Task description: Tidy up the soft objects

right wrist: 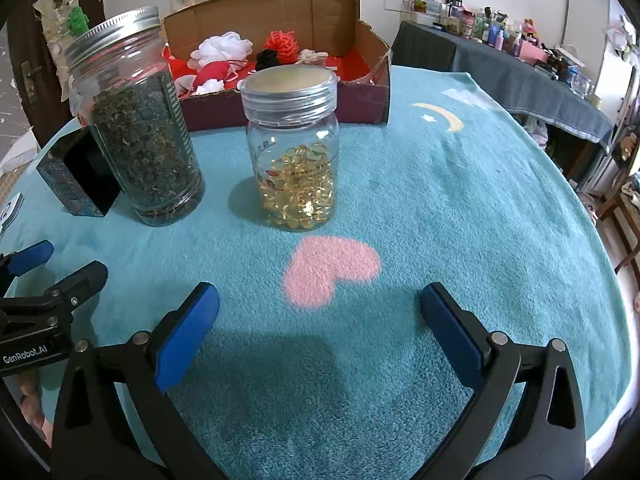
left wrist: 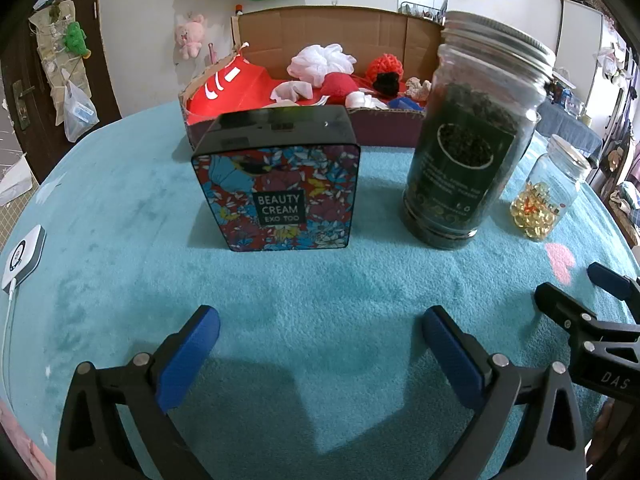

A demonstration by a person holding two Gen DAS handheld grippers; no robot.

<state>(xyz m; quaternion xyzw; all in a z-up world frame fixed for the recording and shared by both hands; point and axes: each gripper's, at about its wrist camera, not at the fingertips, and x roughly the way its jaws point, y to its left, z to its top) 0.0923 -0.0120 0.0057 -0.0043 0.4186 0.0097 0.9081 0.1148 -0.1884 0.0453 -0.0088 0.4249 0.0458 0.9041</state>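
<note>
A cardboard box (left wrist: 280,32) (right wrist: 280,12) at the table's far side holds soft things: a white mesh puff (left wrist: 320,62) (right wrist: 224,50), a red and black knitted piece (left wrist: 385,70) (right wrist: 280,46), a red pouch (left wrist: 236,88) and small white cloths. My left gripper (left wrist: 320,320) hovers open over the teal cloth, in front of a floral tin (left wrist: 280,196). My right gripper (right wrist: 320,300) stands open over a pink heart (right wrist: 328,270), nothing between its fingers. Each gripper shows at the edge of the other's view: the right gripper (left wrist: 580,284), the left gripper (right wrist: 68,260).
A tall jar of dark dried leaves (left wrist: 472,136) (right wrist: 140,128) and a smaller jar of yellow capsules (left wrist: 548,196) (right wrist: 294,152) stand between the grippers and the box. A white device with a cable (left wrist: 22,256) lies at the left edge. A cluttered dark table (right wrist: 520,64) stands beyond on the right.
</note>
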